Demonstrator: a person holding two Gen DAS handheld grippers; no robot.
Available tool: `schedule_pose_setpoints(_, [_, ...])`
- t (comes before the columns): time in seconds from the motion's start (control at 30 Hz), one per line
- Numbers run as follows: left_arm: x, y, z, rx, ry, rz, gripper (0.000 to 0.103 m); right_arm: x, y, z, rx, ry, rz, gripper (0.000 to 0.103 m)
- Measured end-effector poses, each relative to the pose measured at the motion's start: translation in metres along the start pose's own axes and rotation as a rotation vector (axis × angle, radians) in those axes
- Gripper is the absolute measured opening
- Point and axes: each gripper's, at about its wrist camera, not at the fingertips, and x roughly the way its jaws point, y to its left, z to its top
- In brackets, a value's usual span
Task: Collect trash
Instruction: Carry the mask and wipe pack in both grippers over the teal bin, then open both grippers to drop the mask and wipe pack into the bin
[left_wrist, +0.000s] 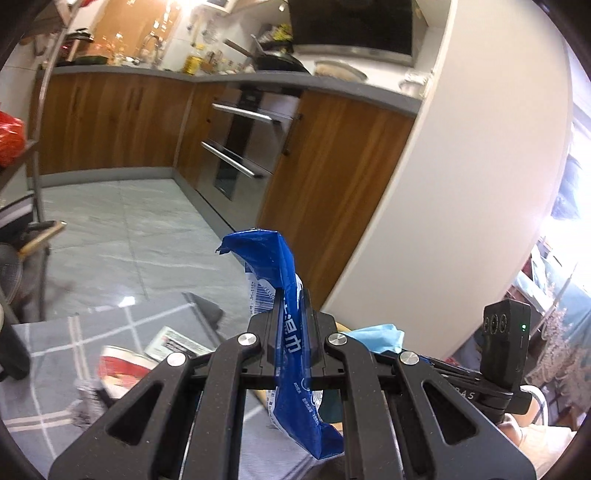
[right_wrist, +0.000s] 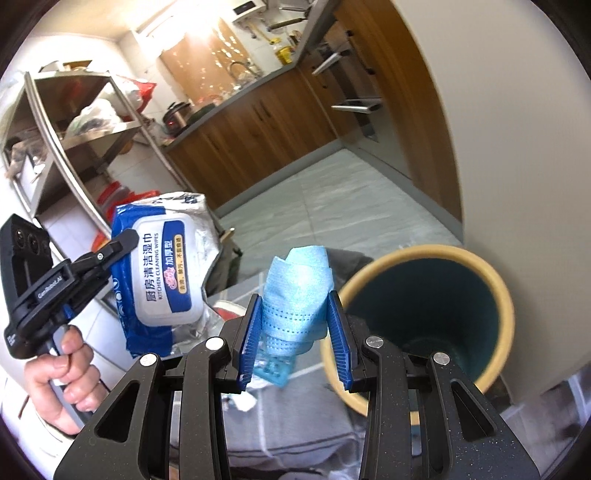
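Note:
My left gripper (left_wrist: 291, 332) is shut on a blue wet-wipes pack (left_wrist: 284, 295), held up in the air. The pack also shows in the right wrist view (right_wrist: 162, 269), with a white lid, gripped by the left gripper (right_wrist: 122, 240) at the left. My right gripper (right_wrist: 295, 332) is shut on a crumpled light blue face mask (right_wrist: 299, 295), held just left of a round bin (right_wrist: 491, 288) with a tan rim and dark teal inside. The mask also shows in the left wrist view (left_wrist: 376, 336), beside the right gripper's body.
A grey rug with white lines (left_wrist: 55, 350) lies on the tiled floor, with a red-and-white package (left_wrist: 122, 373) and a printed paper (left_wrist: 173, 343) on it. Wooden kitchen cabinets (left_wrist: 110, 122) and an oven (left_wrist: 236, 147) stand behind. A white pillar (left_wrist: 461, 184) is right. A metal shelf rack (right_wrist: 74, 122) stands left.

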Motion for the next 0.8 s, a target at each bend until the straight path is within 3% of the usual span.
schedule_pose_setpoints(0.2, [0.055, -0.024, -0.020, 0.015, 0.098, -0.032, 0.007, -0.006, -0.025, -0.006, 0.033, 0.013, -0.075, 0.037])
schedule_pose_setpoints(0.5, [0.136, -0.049, -0.058, 0.108, 0.239, -0.044, 0.007, 0.011, -0.064, -0.024, 0.074, 0.141, -0.200, 0.037])
schedule_pose_setpoints(0.8, [0.175, -0.061, -0.090, 0.159, 0.305, -0.033, 0.007, 0.022, -0.072, -0.035, 0.041, 0.210, -0.251, 0.038])
